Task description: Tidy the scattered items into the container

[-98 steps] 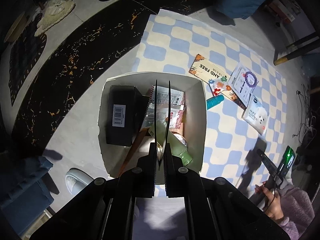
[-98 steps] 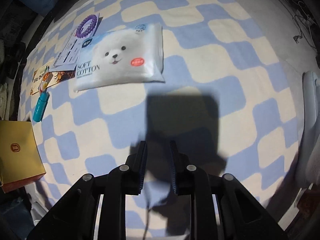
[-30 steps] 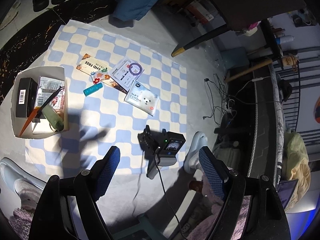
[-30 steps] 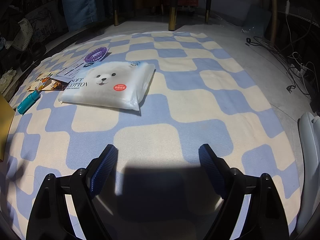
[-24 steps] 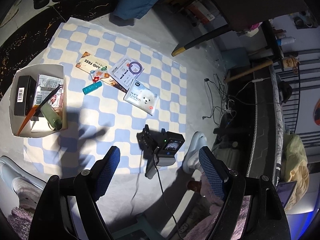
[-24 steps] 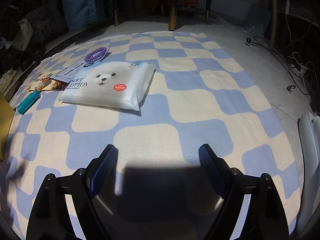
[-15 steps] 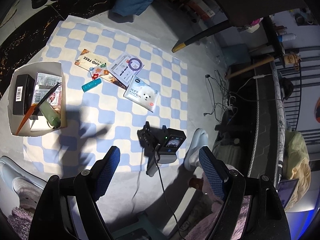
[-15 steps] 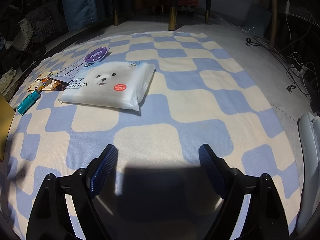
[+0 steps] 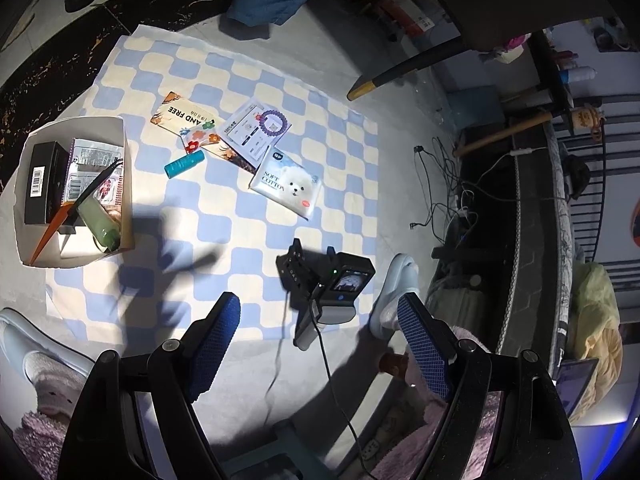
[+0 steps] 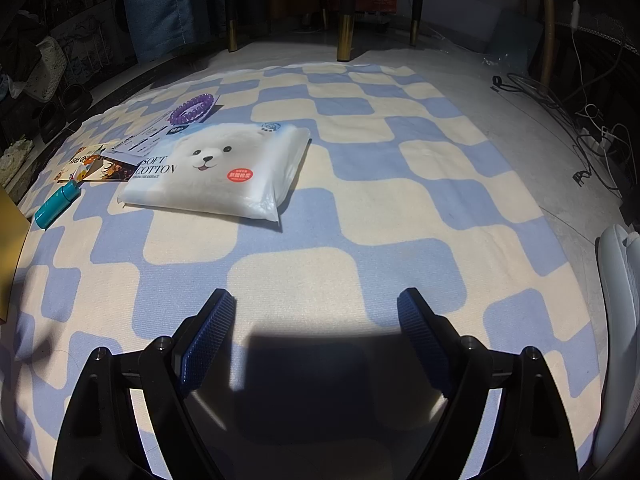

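Rug (image 9: pixel 192 236), blue and cream checked, fills the left wrist view from high above. The left gripper (image 9: pixel 320 312) hangs with its jaws spread wide and nothing between them. A white box (image 9: pixel 126 184) at the rug's left edge holds a black carton (image 9: pixel 42 180), a green bottle (image 9: pixel 98 222) and packets. Outside it lie a booklet (image 9: pixel 186 118), a teal tube (image 9: pixel 185 164), a card with a purple bracelet (image 9: pixel 258 128) and a cotton pack (image 9: pixel 287 182). The other handheld tool lies near the rug's lower edge

Right wrist view: the right gripper (image 10: pixel 316 308) sits low over the rug (image 10: pixel 360 216), jaws released and empty. The cotton pack (image 10: pixel 224 170) lies ahead to the left, the card with a purple bracelet (image 10: pixel 194 108), booklet (image 10: pixel 94 166) and teal tube (image 10: pixel 58 200) beyond
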